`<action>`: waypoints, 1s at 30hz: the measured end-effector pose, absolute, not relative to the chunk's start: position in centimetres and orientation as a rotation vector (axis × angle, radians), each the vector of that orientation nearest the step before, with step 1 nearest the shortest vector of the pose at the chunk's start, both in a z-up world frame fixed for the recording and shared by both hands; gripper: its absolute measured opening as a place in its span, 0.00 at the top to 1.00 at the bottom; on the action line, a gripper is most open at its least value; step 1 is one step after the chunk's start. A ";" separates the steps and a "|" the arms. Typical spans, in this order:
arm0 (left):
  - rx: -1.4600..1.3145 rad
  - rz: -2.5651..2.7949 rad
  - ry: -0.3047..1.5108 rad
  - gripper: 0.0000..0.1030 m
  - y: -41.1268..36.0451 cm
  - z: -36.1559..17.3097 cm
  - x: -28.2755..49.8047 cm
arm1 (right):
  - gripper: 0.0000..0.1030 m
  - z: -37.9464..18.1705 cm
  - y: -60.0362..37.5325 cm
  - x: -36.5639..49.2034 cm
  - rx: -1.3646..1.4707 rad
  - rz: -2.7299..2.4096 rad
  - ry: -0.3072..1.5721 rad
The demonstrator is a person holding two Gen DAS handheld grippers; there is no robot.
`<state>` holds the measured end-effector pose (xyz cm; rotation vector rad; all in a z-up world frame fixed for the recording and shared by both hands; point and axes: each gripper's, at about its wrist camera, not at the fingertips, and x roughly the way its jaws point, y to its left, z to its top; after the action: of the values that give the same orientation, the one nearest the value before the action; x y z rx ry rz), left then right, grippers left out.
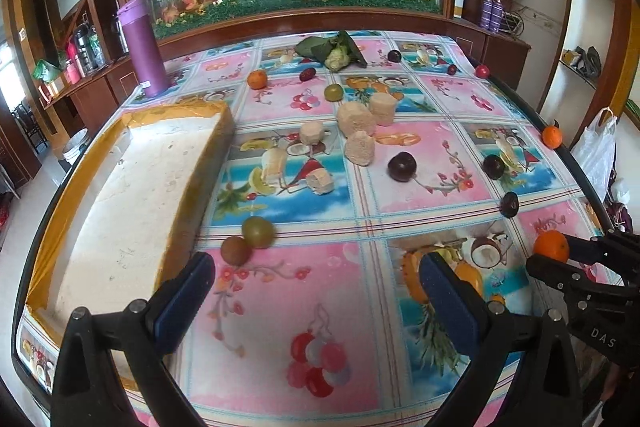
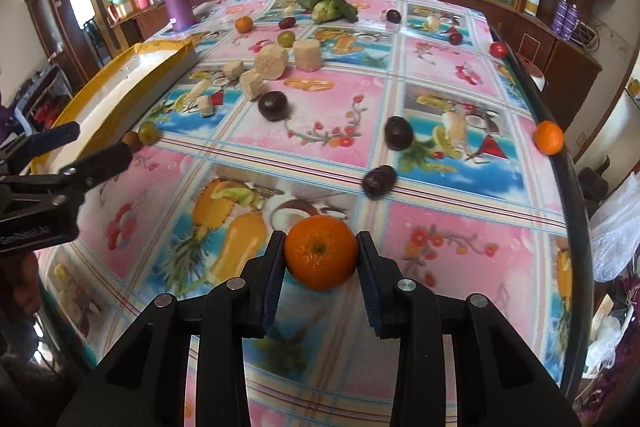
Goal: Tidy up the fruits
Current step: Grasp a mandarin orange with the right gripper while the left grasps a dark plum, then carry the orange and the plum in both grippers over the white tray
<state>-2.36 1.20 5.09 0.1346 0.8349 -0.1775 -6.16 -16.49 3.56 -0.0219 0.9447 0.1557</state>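
1. Right gripper (image 2: 321,259) has its jaws clamped on an orange (image 2: 321,251), one pad pressing each flank, stem dimple facing the camera, the fruit sitting out near the fingertips

2. In the left wrist view that same orange (image 1: 551,247) shows at the far right, pinched at the tips of the right-hand tool, low over the patterned cloth of the bench (image 1: 280,307); whether it touches the cloth, I cannot tell

3. Left gripper (image 1: 316,301) hangs with jaws spread wide and nothing between them, just beside the foam tray (image 1: 132,195) with its yellow-taped rim

4. Near that tray's corner sit a green plum (image 1: 259,231) and a brown fruit (image 1: 236,250), touching each other; a dark plum (image 1: 402,167) lies mid-bench, more dark ones well off to the right, and another orange (image 1: 552,137) waits at the bench edge

5. Handling call: the orange looks light, round and firm with a slightly giving peel, so a grip across its widest belt is the safe one; a hold high or low on the curve could squirt it out

6. My read: the tray is the likely drop spot, and the fruit may roll on the flat foam once released, so a low, gentle release suits it

7. The pale foam chunks (image 1: 356,119) clustered mid-bench look crumbly and weightless
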 end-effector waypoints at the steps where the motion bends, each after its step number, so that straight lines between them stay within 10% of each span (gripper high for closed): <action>1: 0.137 -0.190 0.845 0.00 0.7 5.0 -2.1 | 0.67 3.6 -17.0 -6.3 -0.018 0.147 0.944; 12: -0.001 -0.206 0.964 0.06 -4.1 3.7 4.6 | 0.67 3.0 -20.1 -7.2 0.020 0.132 0.955; 21: -0.073 -0.179 1.030 0.46 -5.9 1.6 7.5 | 0.67 2.3 -21.7 -7.0 0.043 0.169 0.962; 23: -0.068 -0.194 1.011 0.71 -6.1 1.5 7.5 | 0.66 2.2 -22.0 -6.9 0.048 0.175 0.963; 30: -0.101 -0.226 1.013 0.74 -4.6 1.8 6.3 | 0.66 1.9 -22.5 -6.7 0.054 0.198 0.957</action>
<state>6.29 -4.62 1.79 -0.1009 1.0130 -0.2258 -6.73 -22.52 1.92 0.0538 0.9568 0.1978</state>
